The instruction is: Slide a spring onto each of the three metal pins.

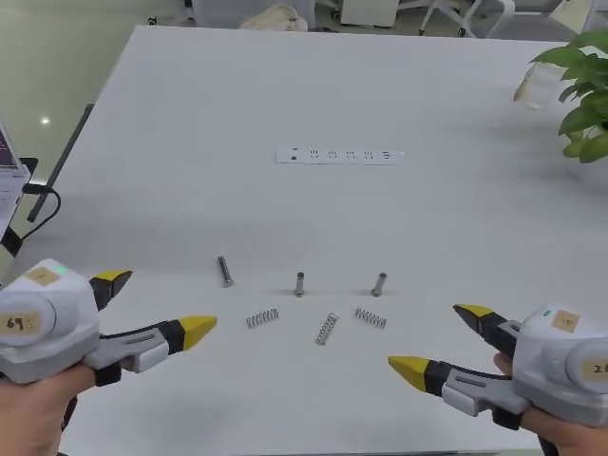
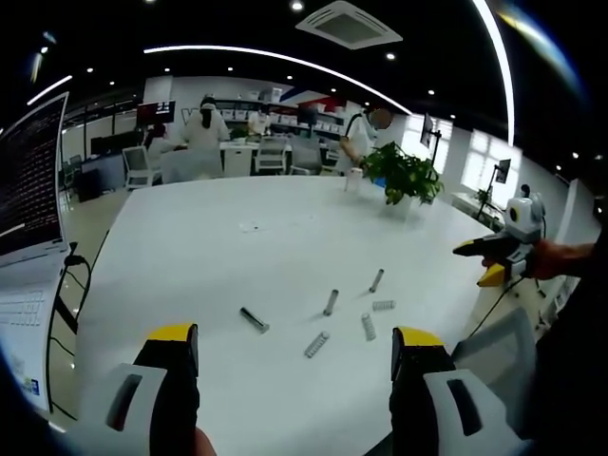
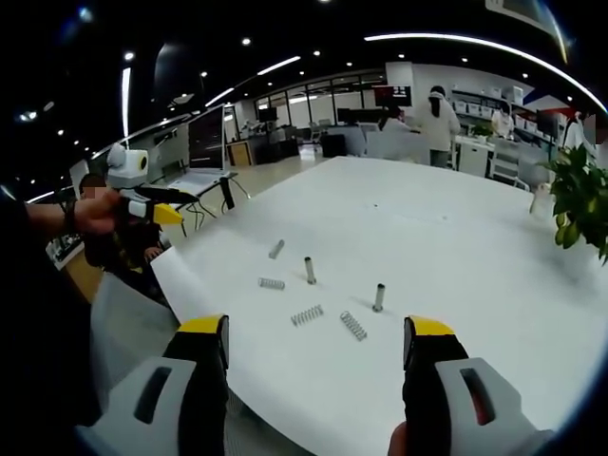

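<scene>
Left gripper (image 1: 157,304), yellow-tipped, grey-bodied: jaws spread wide, nothing between them, touching nothing. It hangs over the near left part of the white table (image 1: 285,85). Right gripper (image 1: 439,337): same build, jaws equally wide apart, empty, over the near right edge. Both sit well apart from the work.

Three short grey metal pins (image 1: 299,284) in a row mid-table. The left one lies on its side, the middle one stands upright; the right one looks upright in the right gripper view, but I cannot tell for sure. All three bare.

Three small silver coil springs (image 1: 327,329) lie flat just on the near side of the pins, one roughly in front of each, none touching a pin.

Head view takes in a white power strip (image 1: 339,155) beyond the pins and a green potted plant (image 1: 584,95) far right. Left gripper view adds an open laptop (image 2: 28,237) at the table's left edge, and people at far desks. Each gripper view catches the opposite gripper held off to the side
</scene>
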Demonstrator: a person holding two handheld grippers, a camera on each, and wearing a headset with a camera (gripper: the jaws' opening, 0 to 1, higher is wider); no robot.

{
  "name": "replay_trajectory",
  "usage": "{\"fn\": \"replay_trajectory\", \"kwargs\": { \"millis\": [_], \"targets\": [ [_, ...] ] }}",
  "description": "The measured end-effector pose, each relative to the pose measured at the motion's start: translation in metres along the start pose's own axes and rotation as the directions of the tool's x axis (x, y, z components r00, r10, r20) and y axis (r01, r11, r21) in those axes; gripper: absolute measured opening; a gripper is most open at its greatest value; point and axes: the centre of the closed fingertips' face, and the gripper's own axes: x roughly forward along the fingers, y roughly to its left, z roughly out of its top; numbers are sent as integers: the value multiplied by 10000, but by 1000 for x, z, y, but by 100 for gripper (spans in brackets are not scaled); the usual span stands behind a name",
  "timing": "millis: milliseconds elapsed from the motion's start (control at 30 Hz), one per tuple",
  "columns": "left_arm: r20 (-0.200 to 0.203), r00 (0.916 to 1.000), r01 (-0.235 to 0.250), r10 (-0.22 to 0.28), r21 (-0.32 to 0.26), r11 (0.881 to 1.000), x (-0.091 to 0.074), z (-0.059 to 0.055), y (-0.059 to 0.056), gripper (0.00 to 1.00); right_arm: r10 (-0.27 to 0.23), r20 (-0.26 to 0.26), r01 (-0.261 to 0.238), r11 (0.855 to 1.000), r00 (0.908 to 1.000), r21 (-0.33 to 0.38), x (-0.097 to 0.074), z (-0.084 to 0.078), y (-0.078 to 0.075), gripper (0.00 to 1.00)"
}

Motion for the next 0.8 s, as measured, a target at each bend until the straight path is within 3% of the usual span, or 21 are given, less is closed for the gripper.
{"fn": "replay_trajectory", "kwargs": {
  "millis": [367,800],
  "targets": [
    [-94,9999,116,-117,-110,9999,16,-3,6,80,-124,-85,125,9999,9999,76,-4,-4,-4,73],
    [-135,9999,-26,20,-465,9989,37,-4,28,80,-159,-179,161,9998,9997,117,-3,-6,-7,74]
  ]
}}
